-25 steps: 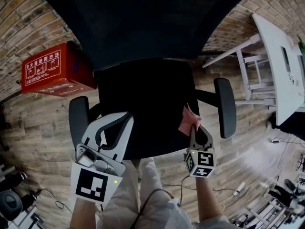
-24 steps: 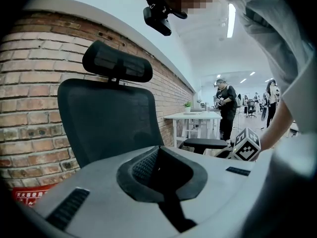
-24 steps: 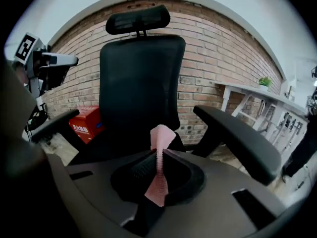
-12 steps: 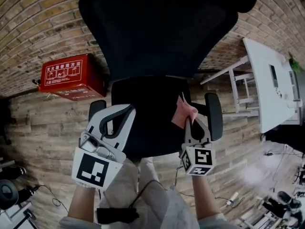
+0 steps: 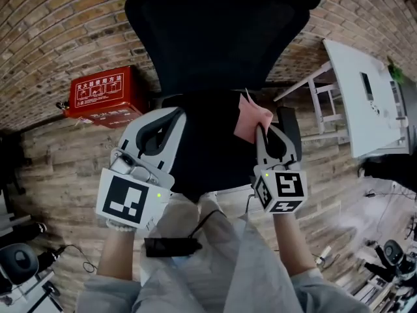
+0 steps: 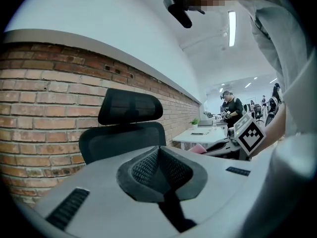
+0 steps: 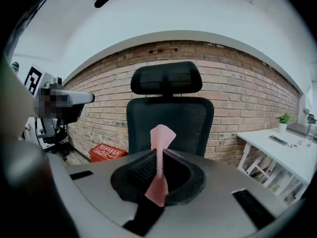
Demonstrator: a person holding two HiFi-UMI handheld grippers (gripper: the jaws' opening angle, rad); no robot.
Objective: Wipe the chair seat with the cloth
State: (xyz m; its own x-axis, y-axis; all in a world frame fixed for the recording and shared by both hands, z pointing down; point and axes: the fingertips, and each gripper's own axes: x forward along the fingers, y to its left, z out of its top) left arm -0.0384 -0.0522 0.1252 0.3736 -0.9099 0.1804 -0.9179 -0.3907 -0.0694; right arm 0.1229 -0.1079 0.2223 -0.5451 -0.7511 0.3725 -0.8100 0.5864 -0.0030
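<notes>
A black office chair stands against the brick wall, its seat [image 5: 208, 145] between my two grippers in the head view and its backrest [image 7: 171, 120] filling the middle of the right gripper view. My right gripper [image 5: 266, 130] is shut on a pink cloth [image 5: 251, 121], held above the seat's right side near the armrest [image 5: 288, 129]. The cloth [image 7: 159, 167] stands pinched between the jaws, its free end fanned upward. My left gripper [image 5: 171, 119] is shut with nothing in it, raised over the seat's left side, and it faces the chair's headrest [image 6: 130, 106].
A red box [image 5: 104, 95] with white print sits on the wooden floor left of the chair. A white desk [image 5: 361, 96] stands to the right. Other people [image 6: 232, 105] work at desks in the distance. The person's trousers and a cable hang below.
Both grippers have lifted up and away from the seat, with the cloth carried up in the right one. The view has tilted up, showing more of the backrest.
</notes>
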